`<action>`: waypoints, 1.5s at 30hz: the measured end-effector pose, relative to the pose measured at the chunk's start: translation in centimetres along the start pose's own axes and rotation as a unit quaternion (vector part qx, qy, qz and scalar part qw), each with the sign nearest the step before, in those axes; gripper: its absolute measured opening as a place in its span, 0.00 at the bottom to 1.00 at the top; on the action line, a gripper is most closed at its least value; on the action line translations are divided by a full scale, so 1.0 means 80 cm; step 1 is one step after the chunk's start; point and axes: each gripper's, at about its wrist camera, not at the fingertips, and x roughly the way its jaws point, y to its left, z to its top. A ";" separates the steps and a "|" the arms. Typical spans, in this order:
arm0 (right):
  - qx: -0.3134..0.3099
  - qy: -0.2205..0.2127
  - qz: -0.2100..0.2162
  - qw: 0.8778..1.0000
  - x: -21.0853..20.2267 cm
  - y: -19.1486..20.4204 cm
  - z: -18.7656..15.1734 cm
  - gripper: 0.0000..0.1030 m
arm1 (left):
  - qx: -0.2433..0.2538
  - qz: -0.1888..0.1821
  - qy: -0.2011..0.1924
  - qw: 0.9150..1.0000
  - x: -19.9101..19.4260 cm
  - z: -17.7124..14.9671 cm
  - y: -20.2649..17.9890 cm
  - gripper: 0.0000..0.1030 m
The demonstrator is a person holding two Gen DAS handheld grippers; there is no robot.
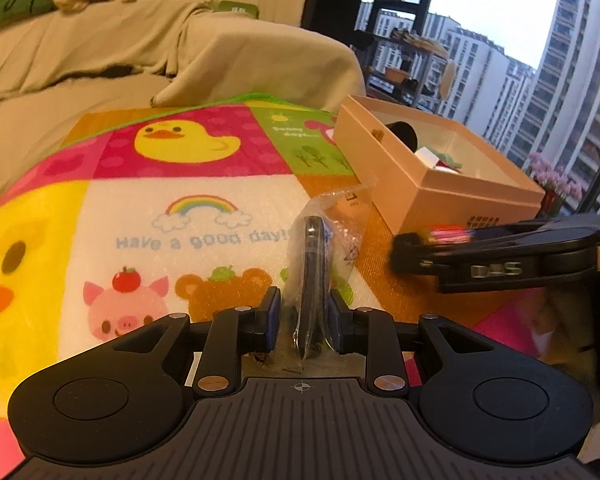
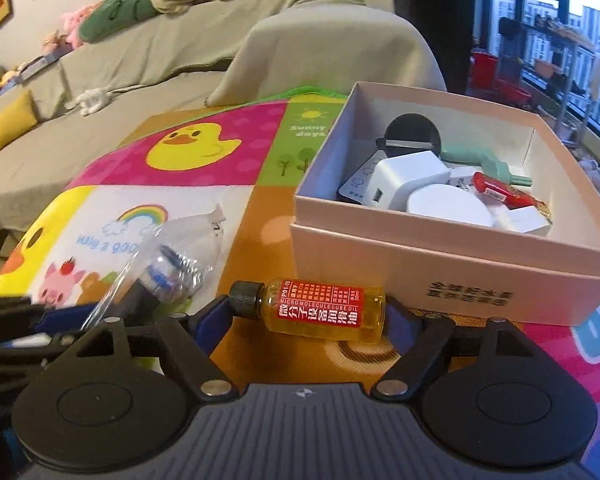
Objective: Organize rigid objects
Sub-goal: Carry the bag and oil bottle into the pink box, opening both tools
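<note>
Lying sideways between the right gripper's (image 2: 310,312) pads, a small bottle (image 2: 320,310) of yellow oil with a red label and a black cap rests just in front of the box (image 2: 452,276); the cap meets the left blue pad and the bottle's base meets the right one, so the jaws look closed on it end to end, though whether it is lifted off the mat (image 2: 252,216) cannot be told. From the left wrist view the same gripper (image 1: 420,256) comes in blurred from the right, close beside the box (image 1: 428,196), with a streak of red between its tips. Gripping a dark, flat item sealed in a clear plastic bag (image 1: 314,272), the left gripper (image 1: 304,312) is clenched nearly all the way, and the bag stands on edge between the pads and sticks forward over the mat (image 1: 180,208). In the right wrist view that bag (image 2: 168,272) shows at the lower left, crumpled, with the dark item inside it. The open cardboard box sits on the colourful cartoon mat and holds white chargers (image 2: 412,176), a round black piece (image 2: 412,130), a mint-green tool (image 2: 484,160) and a red packet (image 2: 504,192). Behind the mat runs a sofa under a beige cover (image 2: 180,48).
</note>
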 end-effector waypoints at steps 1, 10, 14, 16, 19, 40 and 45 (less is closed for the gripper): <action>-0.003 0.001 0.005 1.000 -0.006 -0.006 -0.002 0.78 | 0.008 0.006 0.000 1.000 0.001 0.001 -0.004 0.27; -0.005 -0.023 0.021 0.999 -0.094 -0.090 -0.017 0.78 | -0.039 -0.098 0.045 0.993 0.005 0.035 -0.018 0.22; -0.030 -0.084 -0.011 0.996 -0.142 -0.116 -0.022 0.78 | -0.024 -0.135 0.007 0.990 -0.007 0.099 -0.047 0.21; -0.033 -0.113 -0.021 0.993 -0.160 -0.127 -0.024 0.78 | -0.011 -0.153 -0.014 0.988 -0.002 0.139 -0.069 0.21; -0.021 -0.138 -0.027 0.990 -0.171 -0.140 -0.028 0.78 | 0.024 -0.151 -0.051 0.987 0.023 0.184 -0.109 0.21; 0.000 -0.133 -0.042 0.990 -0.103 -0.165 0.017 0.78 | -0.006 -0.057 -0.037 0.998 0.031 0.107 -0.066 0.25; 0.008 -0.091 -0.033 0.995 -0.031 -0.160 0.079 0.78 | 0.036 -0.005 0.022 0.999 0.025 0.061 -0.054 0.25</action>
